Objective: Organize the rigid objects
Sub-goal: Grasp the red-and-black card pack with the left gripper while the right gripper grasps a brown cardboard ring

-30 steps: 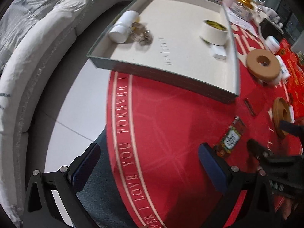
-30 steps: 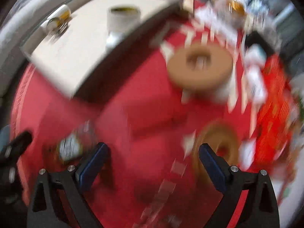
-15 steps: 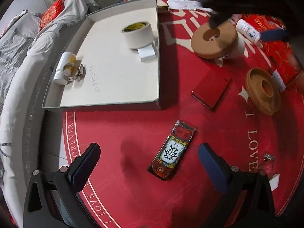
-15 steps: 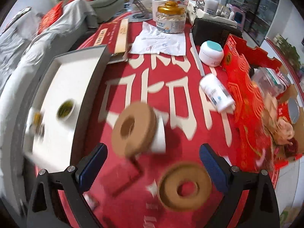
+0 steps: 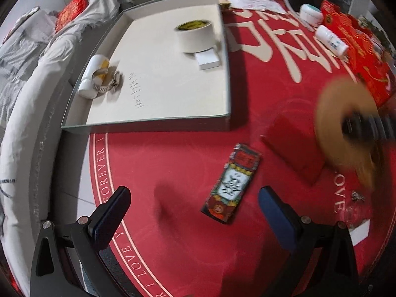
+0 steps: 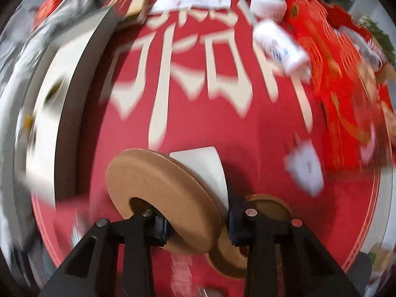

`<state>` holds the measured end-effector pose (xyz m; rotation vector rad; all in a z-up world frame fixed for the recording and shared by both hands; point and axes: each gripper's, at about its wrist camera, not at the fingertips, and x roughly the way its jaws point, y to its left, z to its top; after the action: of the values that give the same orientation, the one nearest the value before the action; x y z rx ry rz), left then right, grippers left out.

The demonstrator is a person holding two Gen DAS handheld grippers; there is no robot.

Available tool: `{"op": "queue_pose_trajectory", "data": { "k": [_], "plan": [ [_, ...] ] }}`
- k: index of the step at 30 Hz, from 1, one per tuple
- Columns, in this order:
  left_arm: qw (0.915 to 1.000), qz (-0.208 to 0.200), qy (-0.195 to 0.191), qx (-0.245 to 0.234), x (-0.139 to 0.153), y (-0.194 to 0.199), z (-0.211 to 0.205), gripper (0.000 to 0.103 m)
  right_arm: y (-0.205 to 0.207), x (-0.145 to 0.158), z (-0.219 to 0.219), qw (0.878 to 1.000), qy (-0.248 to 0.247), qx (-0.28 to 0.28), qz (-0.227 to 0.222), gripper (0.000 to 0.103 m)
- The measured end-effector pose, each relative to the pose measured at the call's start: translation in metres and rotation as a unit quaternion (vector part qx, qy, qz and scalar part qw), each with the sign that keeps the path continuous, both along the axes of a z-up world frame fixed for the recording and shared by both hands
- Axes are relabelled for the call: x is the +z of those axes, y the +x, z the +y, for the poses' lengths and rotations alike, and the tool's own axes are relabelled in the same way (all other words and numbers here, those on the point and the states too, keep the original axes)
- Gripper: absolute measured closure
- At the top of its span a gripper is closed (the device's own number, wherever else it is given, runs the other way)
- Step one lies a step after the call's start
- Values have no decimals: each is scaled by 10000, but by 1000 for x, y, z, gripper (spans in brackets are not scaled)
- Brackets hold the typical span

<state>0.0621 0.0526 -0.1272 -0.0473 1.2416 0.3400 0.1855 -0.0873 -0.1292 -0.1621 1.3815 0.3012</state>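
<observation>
Brown cardboard-flanged spool with a white roll core [image 6: 173, 198] is sitting clamped in the right gripper [image 6: 198, 225], one finger reaching into the centre hole and the other pressing against the white roll side, so the flange is tilting toward the camera. In the left wrist view the same spool [image 5: 346, 126] is showing as a blurred disc above the red tablecloth [image 5: 185, 153], right of the shallow grey-rimmed white tray [image 5: 226, 74]; whether it is touching the cloth cannot be told. A second flat brown cardboard ring [image 6: 267, 205] is lying just behind the right gripper on the cloth.

The left gripper [image 5: 195, 210] is hanging wide open and holding nothing, hovering above a long patterned red packet [image 5: 231, 183] that is lying beside a plain red flat box [image 5: 294, 148].

Inside the tray, a wide cream tape roll [image 5: 194, 36] is standing next to a small white block [image 5: 208, 59], while a white bottle [image 5: 91, 76] and a metal hose clamp [image 5: 104, 84] are resting at the far edge.

Judging by the blur, the spool is travelling quickly, probably toward the tray. The pinch through the hole looks off-centre, so the heavy flange could be swinging or slipping out. A low path risks clipping the tray rim, and a careless drop could knock the cream tape roll.
</observation>
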Motion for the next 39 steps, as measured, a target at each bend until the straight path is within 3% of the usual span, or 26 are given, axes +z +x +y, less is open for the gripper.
{"op": "queue_pose_trajectory", "data": {
  "k": [3, 4, 5, 7, 9, 12, 17, 20, 23, 25, 27, 31, 35, 37, 39],
  "plan": [
    [9998, -14, 82, -186, 3, 7, -13, 0, -33, -4, -18, 9993, 156, 298, 175, 67],
    [9997, -13, 102, -238, 3, 10, -18, 0, -39, -3, -24, 9990, 230, 351, 163, 61],
    [9994, 2, 136, -311, 0, 15, -21, 0, -43, -1, -29, 9991, 265, 330, 93, 52],
    [9989, 89, 211, -414, -8, 21, -23, 0, -50, 8, -43, 9994, 261, 115, -217, 16],
    [9990, -3, 209, -406, -7, 23, -23, 0, -59, 18, -59, 9979, 413, -74, -496, 15],
    [9992, -99, -6, -388, -10, 23, -15, 0, -64, 22, -70, 9976, 450, -36, -519, 15],
    [9970, -284, -722, -66, -15, 17, 7, 0, -68, 20, -80, 9981, 430, -127, -415, 15],
    [9978, -288, -548, -245, -13, 13, -2, 1, -68, 29, -76, 9979, 500, -221, -349, 15],
    [9962, -368, -713, -340, -7, 8, -3, 21, -76, 39, -80, 9978, 474, -213, -422, 15],
    [9952, -418, -690, -556, -1, 3, -11, 55, -79, 44, -84, 9973, 461, -229, -527, 15],
    [9950, -379, -692, -608, 2, -1, -14, 76, -81, 48, -85, 9968, 460, -181, -630, 15],
    [9952, -283, -855, -387, 6, -8, -9, 77, -84, 54, -76, 9956, 424, 109, -831, 15],
    [9945, -286, -1004, -115, 6, -23, -3, 77, -91, 63, -50, 9890, 236, 803, -1217, 15],
    [9947, -279, -988, -29, 6, -29, 0, 77, -95, 64, -30, 9795, -6, 1362, -1485, 15],
    [9948, -274, -979, 4, 6, -33, 3, 77, -101, 61, -3, 9593, -382, 2184, -1750, 15]
  ]
}}
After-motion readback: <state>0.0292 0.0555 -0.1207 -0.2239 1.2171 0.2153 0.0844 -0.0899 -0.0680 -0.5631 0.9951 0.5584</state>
